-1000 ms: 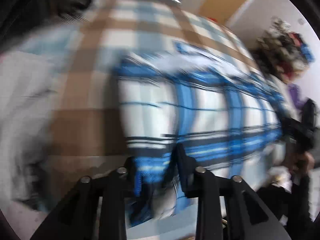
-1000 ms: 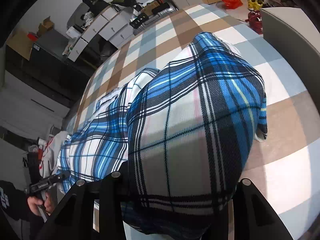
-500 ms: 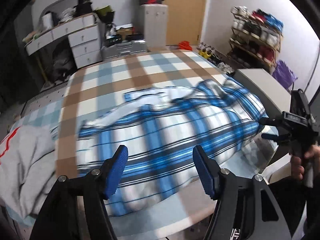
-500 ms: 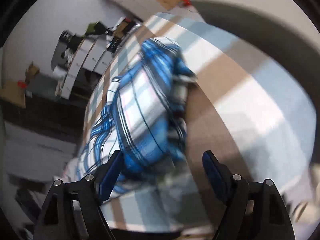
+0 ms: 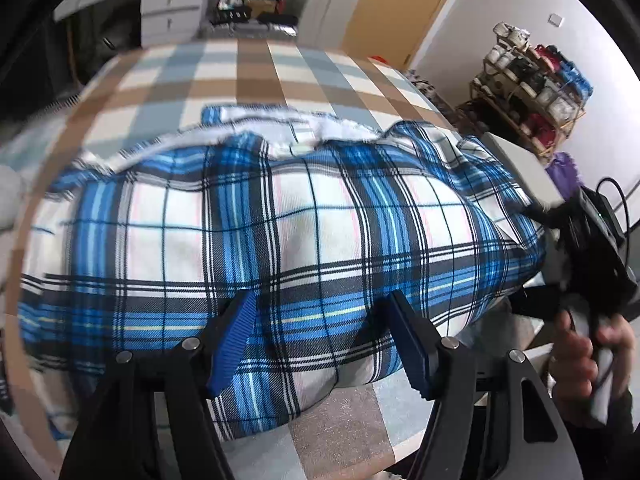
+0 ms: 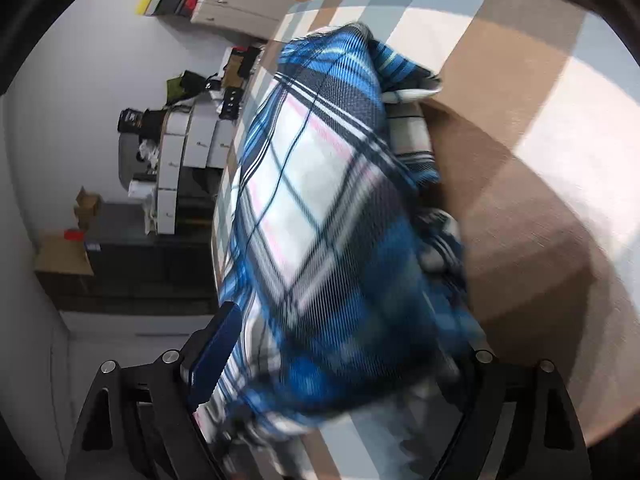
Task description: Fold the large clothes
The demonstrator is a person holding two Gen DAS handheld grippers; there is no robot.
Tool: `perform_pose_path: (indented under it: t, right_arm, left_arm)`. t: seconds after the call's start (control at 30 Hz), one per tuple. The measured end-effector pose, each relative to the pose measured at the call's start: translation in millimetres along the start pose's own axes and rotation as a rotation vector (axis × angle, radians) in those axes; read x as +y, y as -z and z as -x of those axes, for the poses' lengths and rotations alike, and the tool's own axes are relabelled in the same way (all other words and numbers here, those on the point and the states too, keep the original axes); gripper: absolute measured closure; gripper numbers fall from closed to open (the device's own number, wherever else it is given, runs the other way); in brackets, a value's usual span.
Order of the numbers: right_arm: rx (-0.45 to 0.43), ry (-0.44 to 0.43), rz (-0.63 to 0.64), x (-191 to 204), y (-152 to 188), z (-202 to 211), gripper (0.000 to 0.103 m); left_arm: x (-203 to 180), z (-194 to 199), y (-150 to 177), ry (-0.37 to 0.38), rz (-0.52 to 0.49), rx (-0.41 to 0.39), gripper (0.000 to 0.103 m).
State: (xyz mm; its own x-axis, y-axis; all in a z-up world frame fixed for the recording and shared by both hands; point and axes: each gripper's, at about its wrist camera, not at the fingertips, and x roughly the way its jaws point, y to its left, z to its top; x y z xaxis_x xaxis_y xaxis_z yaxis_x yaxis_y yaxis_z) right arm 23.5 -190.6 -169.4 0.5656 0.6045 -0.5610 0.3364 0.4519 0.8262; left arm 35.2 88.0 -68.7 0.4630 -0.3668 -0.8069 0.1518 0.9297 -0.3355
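A: What is being shown in the left wrist view?

B: A blue, white and black plaid shirt (image 5: pixel 280 232) is being displayed lying across a table (image 5: pixel 256 76) that is covered by a brown, white and pale-blue checked cloth. The garment is being stretched from the left of the view to the right, with its white inner side turned out along the far edge. The left gripper (image 5: pixel 320 340) is being held over the near hem, its blue-padded fingers (image 5: pixel 234 344) spread wide apart, and nothing is being gripped between them.

A: And on the right of that view?

B: The right gripper (image 5: pixel 592 256) is being held in the person's hand (image 5: pixel 588 360) at the shirt's end, beside the table's edge. A shoe rack (image 5: pixel 532 92) is being seen against the wall behind it.

A: What is being shown in the right wrist view?

B: The same shirt (image 6: pixel 332 220) is being seen bunched and partly blurred, draped over the right gripper (image 6: pixel 340 364). Only the left blue finger (image 6: pixel 212 356) is being left uncovered; the other is being hidden by cloth. The fingers are being kept wide apart, yet whether any fabric is being gripped cannot be told. White drawers (image 6: pixel 188 160) are being seen beyond the table (image 6: pixel 540 184).
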Motion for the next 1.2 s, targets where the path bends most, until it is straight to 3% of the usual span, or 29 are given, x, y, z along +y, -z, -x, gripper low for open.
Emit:
perform_pose_path:
  t: [0.07, 0.13, 0.17, 0.27, 0.33, 0.4, 0.47, 0.57, 0.63, 0.77, 0.87, 1.0, 1.07, 1.13, 1.2]
  right_arm:
    - [-0.002, 0.006, 0.003, 4.9, -4.9, -5.8, 0.011]
    - [-0.018, -0.025, 0.018, 10.1, -7.1, -7.8, 0.045]
    - [-0.026, -0.038, 0.043, 14.4, -7.2, -7.7, 0.073]
    - [-0.062, -0.083, 0.107, 26.9, -5.5, 4.0, 0.086]
    - [-0.101, -0.089, 0.156, 35.3, -1.0, 19.0, 0.088]
    - [-0.166, -0.055, 0.248, 49.9, 4.9, 43.4, 0.089]
    - [-0.217, 0.029, 0.371, 66.8, 13.5, 66.1, 0.089]
    - [-0.261, 0.244, 0.587, 103.7, 27.5, 89.3, 0.089]
    - [-0.242, 0.337, 0.661, 118.2, 32.6, 92.8, 0.089]
    - [-0.207, 0.389, 0.656, 116.3, 30.9, 89.6, 0.089]
    - [-0.203, 0.390, 0.608, 99.2, 29.7, 91.8, 0.089]
    - [-0.222, 0.347, 0.534, 83.3, 22.5, 92.4, 0.089]
    - [-0.228, 0.284, 0.495, 73.1, 19.4, 97.5, 0.089]
    - [-0.257, 0.181, 0.479, 69.1, 15.8, 100.9, 0.089]
    - [-0.310, 0.145, 0.526, 78.8, 21.1, 103.5, 0.089]
  left_arm:
    - [13.0, -5.8, 1.1, 0.055, 0.051, 0.027, 0.041]
    - [19.5, -8.8, 0.7, 0.100, 0.095, 0.046, 0.041]
    - [19.8, -6.8, 0.1, 0.099, 0.103, 0.050, 0.041]
    - [6.7, -4.2, 0.0, 0.070, 0.072, 0.071, 0.040]
    - [-3.0, -6.9, -2.2, 0.081, 0.049, 0.086, 0.039]
    - [-13.8, -13.0, -3.1, 0.149, 0.045, 0.120, 0.039]
    - [-28.2, -22.0, -3.4, 0.178, 0.026, 0.142, 0.039]
    - [-59.8, -31.2, -1.7, 0.187, -0.039, 0.158, 0.039]
    - [-68.6, -31.5, -1.8, 0.203, -0.050, 0.163, 0.039]
    - [-82.1, -1.8, -7.4, 0.232, -0.067, 0.065, 0.039]
    - [-98.4, 14.9, -13.8, 0.288, -0.098, 0.027, 0.039]
    - [-107.4, -9.6, -12.7, 0.212, -0.108, 0.052, 0.039]
    - [-103.5, -35.2, -8.0, 0.232, -0.085, 0.116, 0.040]
    - [-100.9, -35.9, -3.0, 0.251, -0.069, 0.082, 0.040]
    - [-101.9, -36.5, 0.1, 0.307, -0.051, 0.100, 0.040]
